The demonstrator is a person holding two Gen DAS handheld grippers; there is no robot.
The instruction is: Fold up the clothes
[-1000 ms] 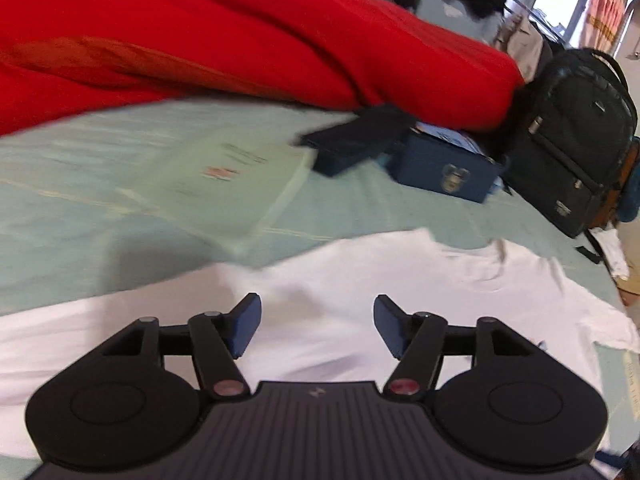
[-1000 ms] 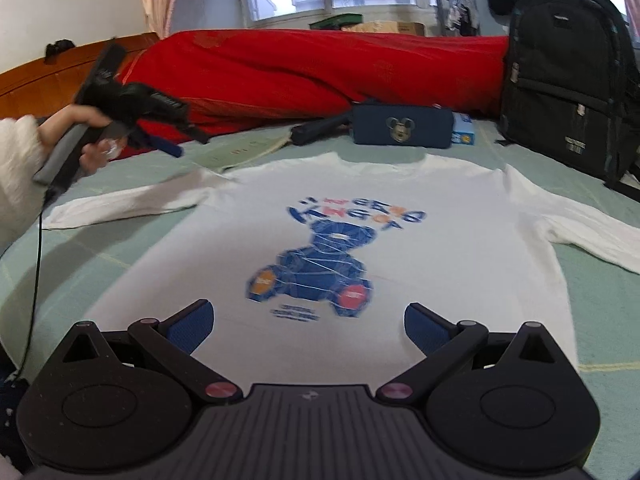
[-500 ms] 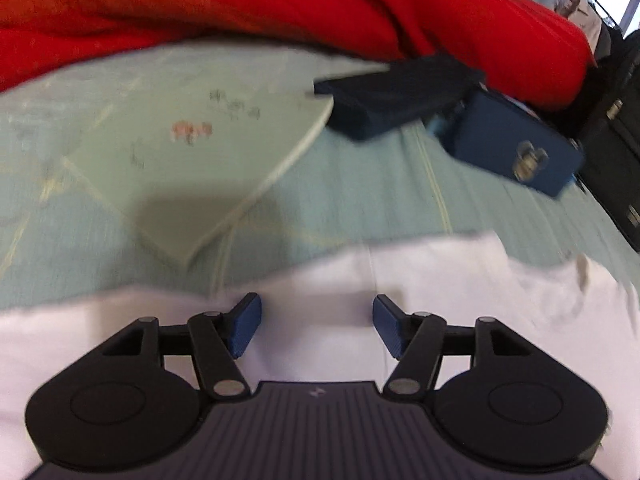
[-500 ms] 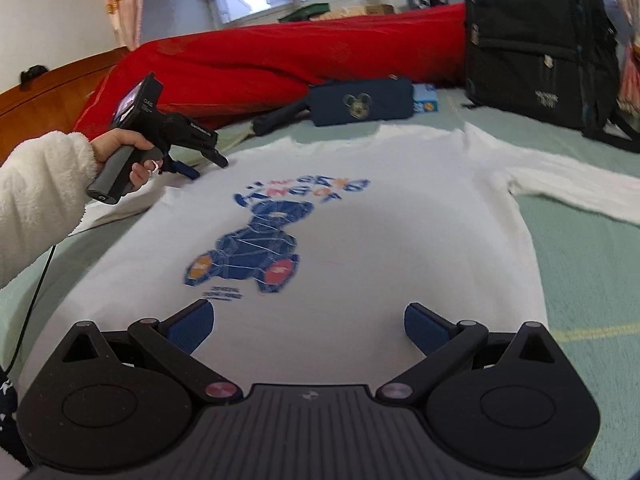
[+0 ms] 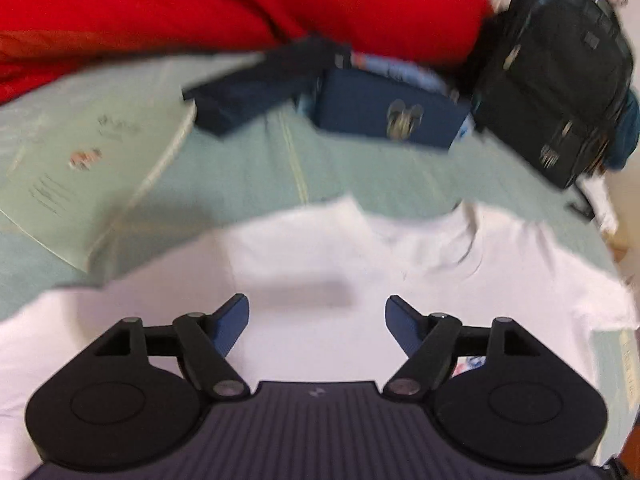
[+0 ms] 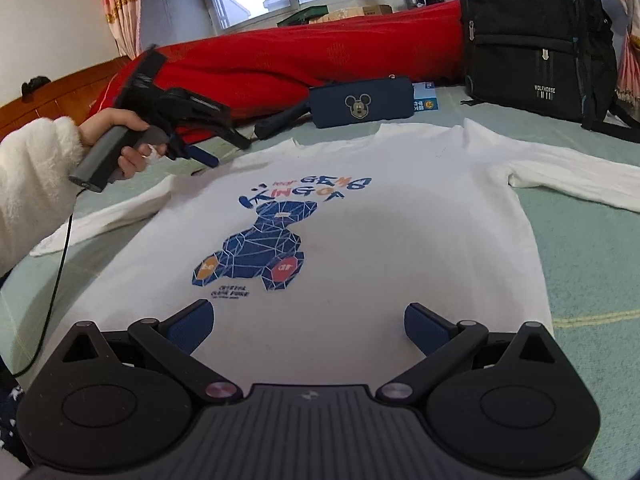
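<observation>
A green bed sheet (image 6: 592, 248) fills the frame. At left, the left gripper (image 6: 208, 152) has just been opening, nothing between its jaws, above the shoulder of the white shirt (image 6: 400, 240), which lies flat in the centre. At the bottom, the right gripper (image 6: 308, 326) is spread and empty. Risk: a pinch could take only the top layer and bunch the cloth.

White long-sleeved shirt (image 6: 360, 240), blue bear print, spread flat

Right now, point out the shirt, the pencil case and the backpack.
shirt (image 6: 400, 240), right wrist view, bare white chest beside the print.
pencil case (image 6: 360, 106), right wrist view, its mouse badge.
backpack (image 6: 532, 48), right wrist view, front pocket.
</observation>
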